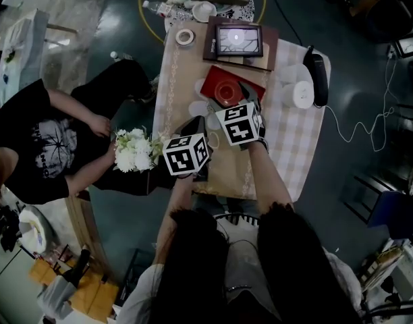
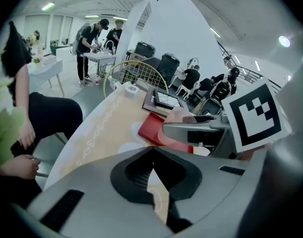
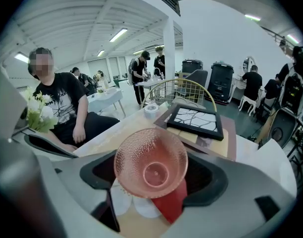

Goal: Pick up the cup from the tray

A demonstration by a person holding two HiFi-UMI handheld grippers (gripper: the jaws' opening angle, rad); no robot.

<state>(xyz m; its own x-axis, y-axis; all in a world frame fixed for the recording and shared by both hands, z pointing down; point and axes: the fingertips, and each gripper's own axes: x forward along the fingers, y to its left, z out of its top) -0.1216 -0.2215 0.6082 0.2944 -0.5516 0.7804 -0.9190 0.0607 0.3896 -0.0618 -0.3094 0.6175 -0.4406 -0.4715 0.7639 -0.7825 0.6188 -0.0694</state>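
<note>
- Well, my right gripper [image 3: 152, 178] was clenched on the cup [image 3: 146, 155]. The cup's mouth faced my camera and it hung over the red tray [image 3: 172, 206]. I could not tell whether it had cleared the tray.
- My left gripper [image 2: 152, 168] was pressed closed on nothing, on my side of the tray.
- The cup looked like thin, dimpled pink glass. I judged it light, stiff and breakable, best held at the wall with a gentle squeeze.
- I could read no brand or label, only the square markers [image 1: 239, 124] on my cubes.
</note>
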